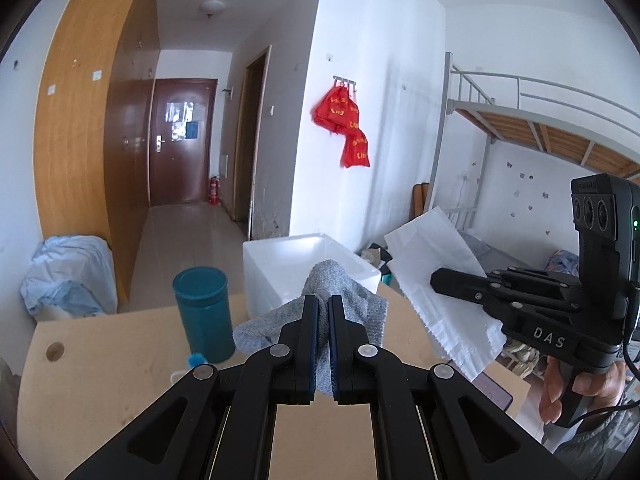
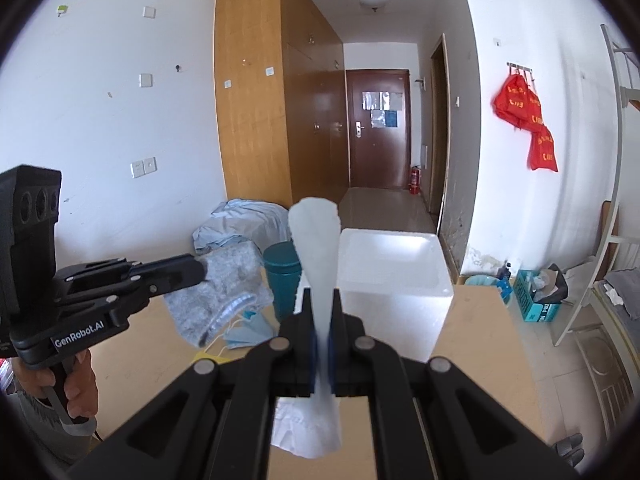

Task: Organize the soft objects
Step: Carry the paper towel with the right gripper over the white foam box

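My left gripper (image 1: 323, 304) is shut on a grey bubble-wrap bag (image 1: 352, 300) and holds it above the wooden table (image 1: 100, 364), in front of the white foam box (image 1: 280, 264). The same bag (image 2: 224, 280) hangs from the left gripper (image 2: 200, 270) in the right wrist view. My right gripper (image 2: 322, 300) is shut on a white paper sheet (image 2: 316, 248), held edge-on above the table (image 2: 480, 332), just left of the open foam box (image 2: 392, 276). In the left wrist view the sheet (image 1: 432, 276) sits in the right gripper (image 1: 436, 280) to the right of the box.
A teal cup (image 1: 204, 312) stands on the table left of the box; it also shows in the right wrist view (image 2: 282, 276). Blue face masks (image 2: 248, 328) lie on the table under the bag. A bunk bed (image 1: 540, 128) stands at the right. A covered bundle (image 1: 68, 276) sits on the floor.
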Available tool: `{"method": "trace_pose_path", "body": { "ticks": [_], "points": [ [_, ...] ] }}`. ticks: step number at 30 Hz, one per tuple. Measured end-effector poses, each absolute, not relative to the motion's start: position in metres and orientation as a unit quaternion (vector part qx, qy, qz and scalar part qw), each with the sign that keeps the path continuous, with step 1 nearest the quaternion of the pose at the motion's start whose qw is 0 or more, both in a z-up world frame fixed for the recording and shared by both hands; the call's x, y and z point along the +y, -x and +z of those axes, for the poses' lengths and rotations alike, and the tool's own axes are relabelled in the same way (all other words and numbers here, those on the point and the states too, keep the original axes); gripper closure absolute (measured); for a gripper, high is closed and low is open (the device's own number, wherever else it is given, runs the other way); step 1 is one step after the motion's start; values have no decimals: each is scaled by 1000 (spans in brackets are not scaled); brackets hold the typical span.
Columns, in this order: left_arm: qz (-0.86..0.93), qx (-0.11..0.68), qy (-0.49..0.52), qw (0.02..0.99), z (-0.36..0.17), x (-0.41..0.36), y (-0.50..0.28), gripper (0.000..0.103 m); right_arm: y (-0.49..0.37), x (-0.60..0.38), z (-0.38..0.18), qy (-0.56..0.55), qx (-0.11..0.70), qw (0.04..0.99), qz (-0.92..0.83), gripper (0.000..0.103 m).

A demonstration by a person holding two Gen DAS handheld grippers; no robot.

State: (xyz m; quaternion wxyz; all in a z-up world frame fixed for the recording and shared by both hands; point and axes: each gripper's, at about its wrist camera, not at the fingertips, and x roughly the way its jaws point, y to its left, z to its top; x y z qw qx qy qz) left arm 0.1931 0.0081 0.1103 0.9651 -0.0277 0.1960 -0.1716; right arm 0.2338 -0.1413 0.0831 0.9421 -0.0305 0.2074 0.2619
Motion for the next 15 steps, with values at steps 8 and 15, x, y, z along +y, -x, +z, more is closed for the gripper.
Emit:
{"method": "trace_pose_path", "body": {
  "ticks": [8,15],
  "points": [
    [-191,199,24,961,115,1,-244,98,-271,-140,81,28,213,943,255,96],
    [-207,207,26,956,112,-1,-299,98,-315,-139,77,21,224,943,245,96]
  ]
}}
